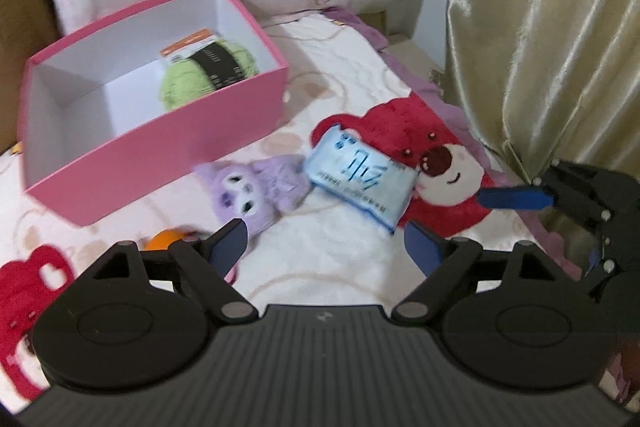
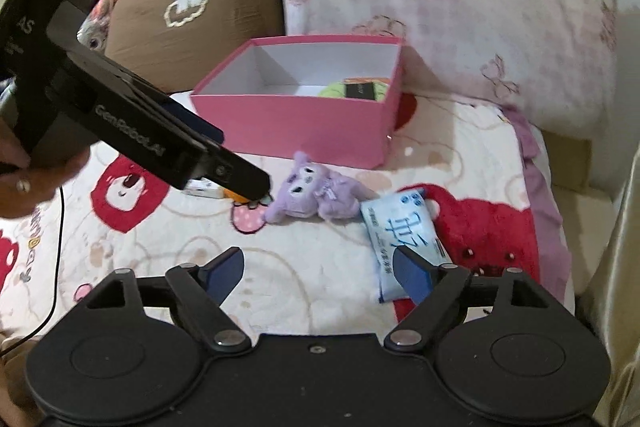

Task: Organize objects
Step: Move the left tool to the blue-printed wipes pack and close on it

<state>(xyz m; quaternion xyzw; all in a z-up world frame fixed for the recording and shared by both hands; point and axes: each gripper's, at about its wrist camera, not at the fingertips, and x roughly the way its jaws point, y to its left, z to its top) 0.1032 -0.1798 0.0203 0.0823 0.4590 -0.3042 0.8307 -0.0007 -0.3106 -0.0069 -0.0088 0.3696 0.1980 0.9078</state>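
Bed w/ cream bear-print blanket (image 2: 320, 267) carries all — pink box (image 2: 288, 131) far ahead of the right gripper (image 2: 320, 279), purple plush (image 2: 320, 197) nearer, straight ahead; blue tissue pack (image 2: 400, 227) by its right finger; orange item (image 1: 166, 239) by the left gripper's (image 1: 326, 247) left finger.

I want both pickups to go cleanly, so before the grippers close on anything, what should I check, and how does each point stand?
1. Left gripper open and empty: ok.
2. Right gripper open and empty: ok.
3. Pink box has room: ok, only the green yarn ball sits in it, at one end.
4. Purple plush toy free to lift: ok, nothing lies on it.
5. Blue tissue pack lined up between the right gripper's fingers: not ok, it lies off toward the right finger.
6. Orange object identified: cannot tell, the left gripper mostly hides it.
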